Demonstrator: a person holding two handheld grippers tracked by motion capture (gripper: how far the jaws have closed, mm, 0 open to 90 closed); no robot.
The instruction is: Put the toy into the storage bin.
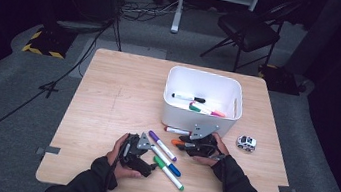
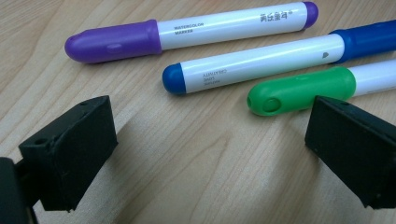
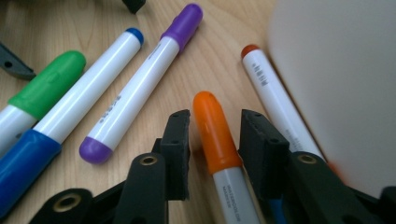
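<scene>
My right gripper (image 1: 191,145) (image 3: 215,119) lies low on the table in front of the white bin (image 1: 174,113), shut on the orange marker (image 1: 176,142) (image 3: 217,135), whose cap pokes out between the jaws. To its left lie a purple marker (image 1: 162,145) (image 3: 144,74), a blue marker (image 1: 167,160) (image 2: 261,60) and a green marker (image 1: 167,173) (image 2: 303,88), side by side. My left gripper (image 1: 149,156) (image 2: 215,126) is open wide just short of them, with bare wood between its jaws. A red-tipped marker (image 1: 176,130) (image 3: 275,98) rests against the bin's foot.
The bin (image 3: 336,84) holds several markers and stands at the table's right centre. A small white toy car (image 1: 246,143) sits right of my right hand. A folding chair (image 1: 248,31) and cables are on the floor beyond the table.
</scene>
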